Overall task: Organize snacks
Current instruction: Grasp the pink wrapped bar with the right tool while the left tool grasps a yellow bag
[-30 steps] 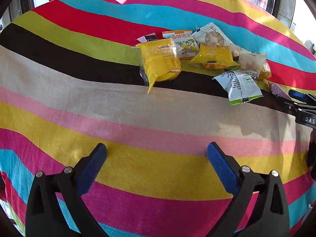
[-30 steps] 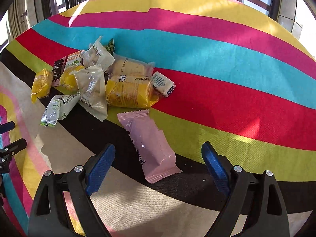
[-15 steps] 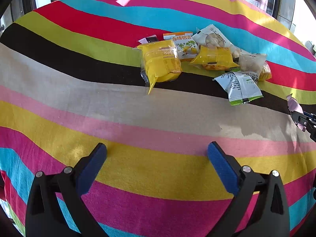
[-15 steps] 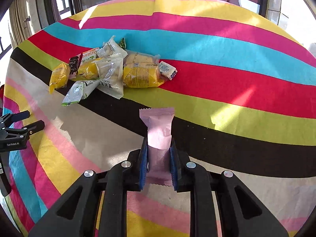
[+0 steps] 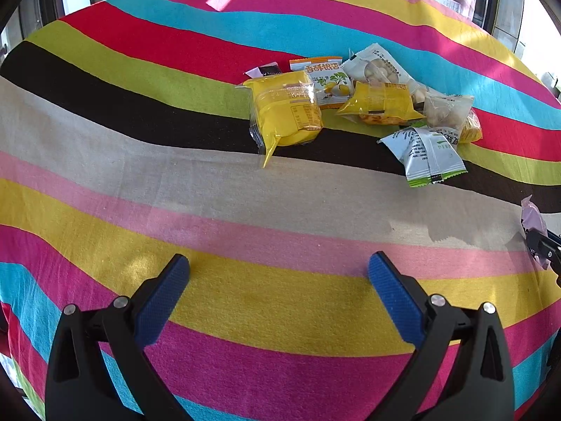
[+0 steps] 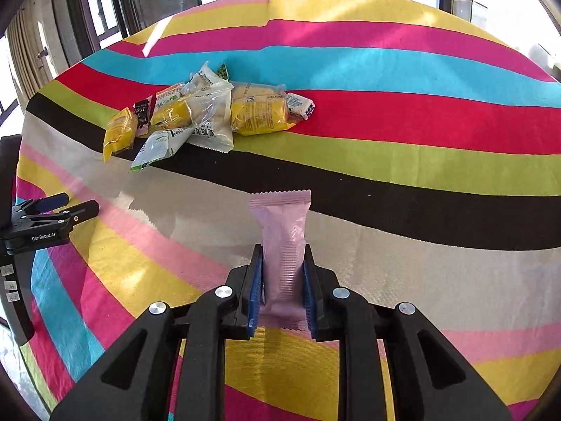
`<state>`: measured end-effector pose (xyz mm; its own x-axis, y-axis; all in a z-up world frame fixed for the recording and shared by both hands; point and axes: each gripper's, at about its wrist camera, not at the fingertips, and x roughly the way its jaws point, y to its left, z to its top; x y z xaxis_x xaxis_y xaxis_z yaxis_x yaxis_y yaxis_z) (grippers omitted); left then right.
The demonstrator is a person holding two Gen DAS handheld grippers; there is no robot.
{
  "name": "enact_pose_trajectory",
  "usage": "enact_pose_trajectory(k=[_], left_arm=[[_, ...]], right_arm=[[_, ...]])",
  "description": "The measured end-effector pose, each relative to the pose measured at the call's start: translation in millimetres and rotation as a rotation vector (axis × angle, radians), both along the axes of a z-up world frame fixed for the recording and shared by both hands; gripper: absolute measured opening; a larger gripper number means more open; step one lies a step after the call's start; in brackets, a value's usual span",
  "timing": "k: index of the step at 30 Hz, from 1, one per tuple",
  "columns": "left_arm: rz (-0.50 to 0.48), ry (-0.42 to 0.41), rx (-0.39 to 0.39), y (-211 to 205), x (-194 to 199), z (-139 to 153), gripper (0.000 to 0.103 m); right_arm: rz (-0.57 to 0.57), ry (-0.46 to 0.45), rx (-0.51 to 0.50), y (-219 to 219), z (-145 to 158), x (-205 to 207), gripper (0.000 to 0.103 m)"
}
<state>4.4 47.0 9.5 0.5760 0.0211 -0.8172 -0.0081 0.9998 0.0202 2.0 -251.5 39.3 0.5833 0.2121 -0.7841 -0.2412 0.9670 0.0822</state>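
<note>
sunlit striped cloth is covering the tabletop, with windows standing behind it. your right gripper is clenching its jaws on the pink snack packet, which is sticking up above the beige stripe. your left gripper is hovering with its jaws spread wide and nothing between them. the remaining snacks are lying heaped together across the black, green and red stripes, well apart from both grippers.

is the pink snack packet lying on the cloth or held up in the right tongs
Held up. The right tongs are shut on the pink packet: both blue pads press its lower half, and its upper end sticks out above the striped cloth.
</note>
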Motion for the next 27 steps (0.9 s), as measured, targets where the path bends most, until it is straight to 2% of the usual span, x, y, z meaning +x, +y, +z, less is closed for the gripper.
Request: enact_pose_trajectory(k=[6,13,27], left_arm=[[0.0,0.0,0.0,0.4,0.1,0.4,0.102],[0.0,0.0,0.0,-0.1,0.3,0.5,0.102],[0.001,0.0,0.0,-0.2,0.6,0.9,0.102]], right_arm=[[0.019,0.0,-0.024,1.4,1.6,-5.3,0.023],[-0.011,-0.012,-0.027,0.7,0.6,-5.0,0.024],[0.004,0.002,0.031,-5.1,0.2,-5.2,0.025]])
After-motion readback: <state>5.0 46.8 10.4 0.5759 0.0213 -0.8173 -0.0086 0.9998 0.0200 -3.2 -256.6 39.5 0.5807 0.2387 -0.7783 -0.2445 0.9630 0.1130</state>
